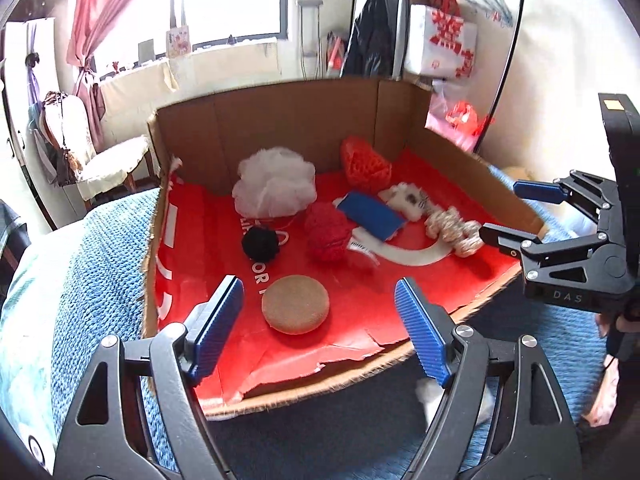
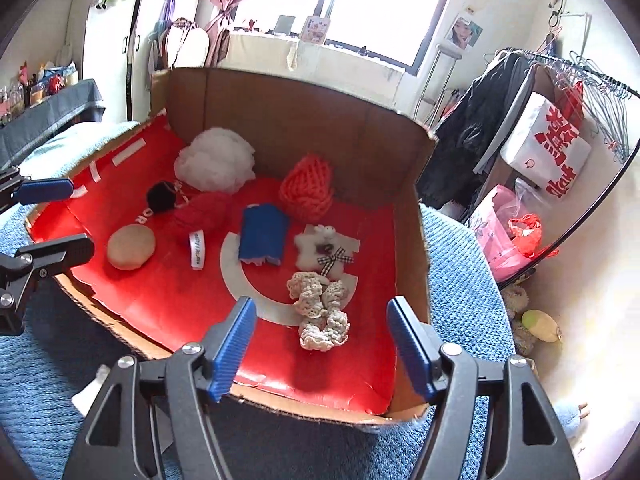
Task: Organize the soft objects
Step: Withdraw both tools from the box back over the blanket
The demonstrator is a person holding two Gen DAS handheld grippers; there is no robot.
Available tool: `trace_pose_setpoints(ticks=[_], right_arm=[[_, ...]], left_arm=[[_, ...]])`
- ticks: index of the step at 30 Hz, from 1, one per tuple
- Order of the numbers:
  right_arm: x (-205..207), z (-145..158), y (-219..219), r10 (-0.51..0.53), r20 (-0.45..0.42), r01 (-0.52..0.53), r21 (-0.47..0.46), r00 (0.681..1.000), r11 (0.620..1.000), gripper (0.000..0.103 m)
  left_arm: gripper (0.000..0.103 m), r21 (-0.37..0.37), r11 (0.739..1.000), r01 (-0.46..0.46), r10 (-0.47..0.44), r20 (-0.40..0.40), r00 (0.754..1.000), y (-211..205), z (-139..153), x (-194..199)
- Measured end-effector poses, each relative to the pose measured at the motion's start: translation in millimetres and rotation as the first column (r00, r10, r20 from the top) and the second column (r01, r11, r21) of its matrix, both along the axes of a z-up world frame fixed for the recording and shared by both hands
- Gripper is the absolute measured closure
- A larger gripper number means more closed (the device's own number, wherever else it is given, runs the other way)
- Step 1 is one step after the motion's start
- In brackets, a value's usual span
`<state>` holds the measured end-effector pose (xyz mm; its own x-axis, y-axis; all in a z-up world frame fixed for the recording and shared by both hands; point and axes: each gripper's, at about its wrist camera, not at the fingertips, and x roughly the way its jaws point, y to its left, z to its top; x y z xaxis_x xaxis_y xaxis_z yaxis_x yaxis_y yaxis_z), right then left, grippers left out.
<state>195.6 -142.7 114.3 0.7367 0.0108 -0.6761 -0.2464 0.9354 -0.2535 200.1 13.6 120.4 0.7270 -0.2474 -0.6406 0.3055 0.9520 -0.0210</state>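
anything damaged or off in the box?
Yes: the cardboard box is rough. Its near front edge is torn and frayed, with the red lining ripped and peeling there. The soft things inside, such as the white mesh pouf and the cream crochet scrunchie, lie loose but nothing has spilled over the walls.

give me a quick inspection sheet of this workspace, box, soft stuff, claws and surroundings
surface: open cardboard box with red floor, on blue knitted blanket
job's things: white mesh puff, black pompom, red yarn ball, orange knit piece, blue cloth, fluffy white bow piece, cream scrunchie, tan round sponge, all inside the box
clutter: nothing seen
claws: left claw open, empty; right claw open, empty
cables: nothing seen
surroundings: mirror, pink curtain, window
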Motion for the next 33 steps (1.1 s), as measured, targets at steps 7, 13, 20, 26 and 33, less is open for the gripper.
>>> trace_pose_setpoints(ticks=[7, 13, 20, 26, 33], right_arm=[[-38.7, 30.8, -5.5, -0.008, 0.103, 0.0, 0.078, 0.995, 0.997, 0.017], [-78.2, 46.4, -14.2, -0.028, 0.185, 0.002, 0.144, 0.982, 0.99, 0.005], [-124.3, 47.3, -26.8, -0.069, 0.254, 0.011, 0.223, 0.965, 0.975, 0.0], [-158.8, 33.1, -33.5, -0.118, 0.304, 0.036, 0.261, 0.945, 0.965, 0.0], [-183.7, 4.6, -35.6, -0.146, 0.329, 0.04, 0.308, 0.933, 0.951, 0.0]], left_arm=[[0.012, -0.068, 0.998, -0.017, 0.023, 0.096, 0.995, 3.5, 17.1, -36.2], [0.007, -0.121, 0.992, -0.038, 0.059, 0.171, 0.984, 3.3, 25.1, -71.2], [0.006, -0.135, 0.988, -0.077, 0.108, 0.24, 0.965, -2.6, 20.9, -110.3], [0.006, -0.14, 0.984, -0.11, 0.144, 0.261, 0.954, -6.1, 5.0, -133.5], [0.006, -0.137, 0.984, -0.118, 0.15, 0.251, 0.956, -10.7, -17.8, -149.5]])
